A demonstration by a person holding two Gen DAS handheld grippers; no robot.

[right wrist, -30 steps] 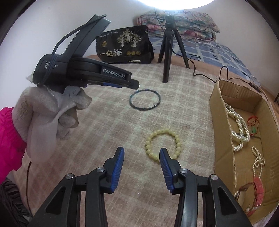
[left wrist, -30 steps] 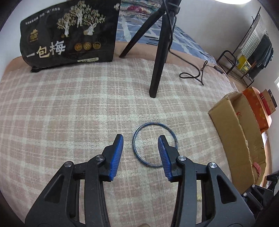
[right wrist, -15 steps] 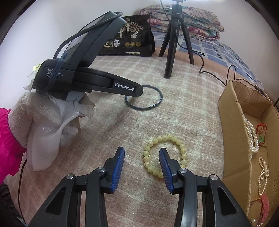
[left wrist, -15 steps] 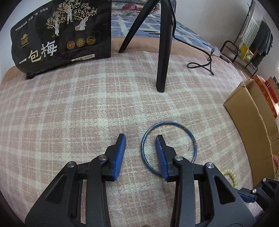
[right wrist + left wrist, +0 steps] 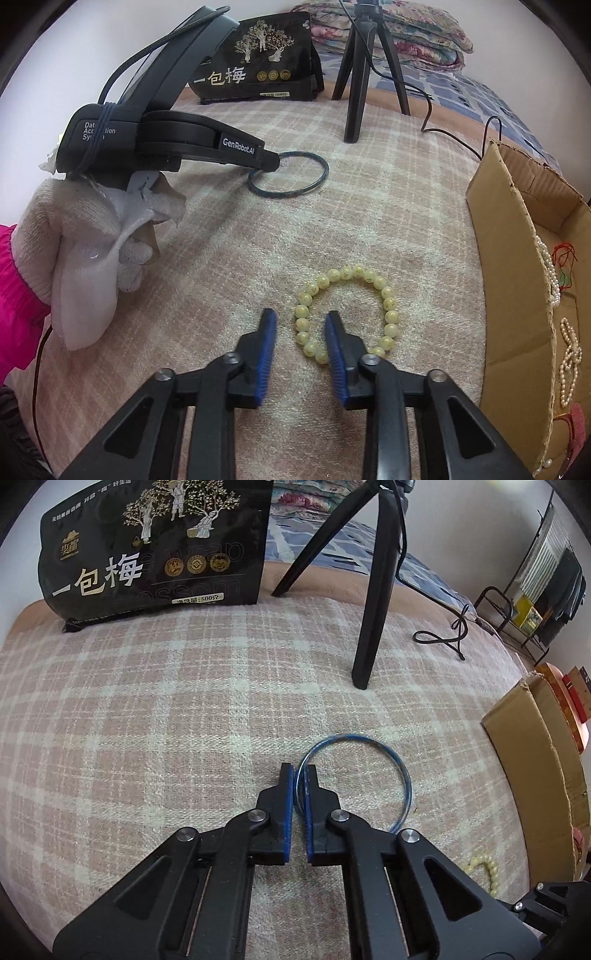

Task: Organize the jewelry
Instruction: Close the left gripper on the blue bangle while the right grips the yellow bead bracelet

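The left claw has just closed and now pinches the near-left rim of the blue bangle, which lies on the plaid bed blanket. Lift it straight, so it does not twist out. The right claw, closing but not yet touching, straddles the yellow bead bracelet (let it close fully first). At right, the cardboard box holds pearl strands and a red cord.

Snack bag: black, upright at the blanket's far edge.
Tripod: black, beside it.
Blanket: pink plaid.
Quilts: folded, behind.
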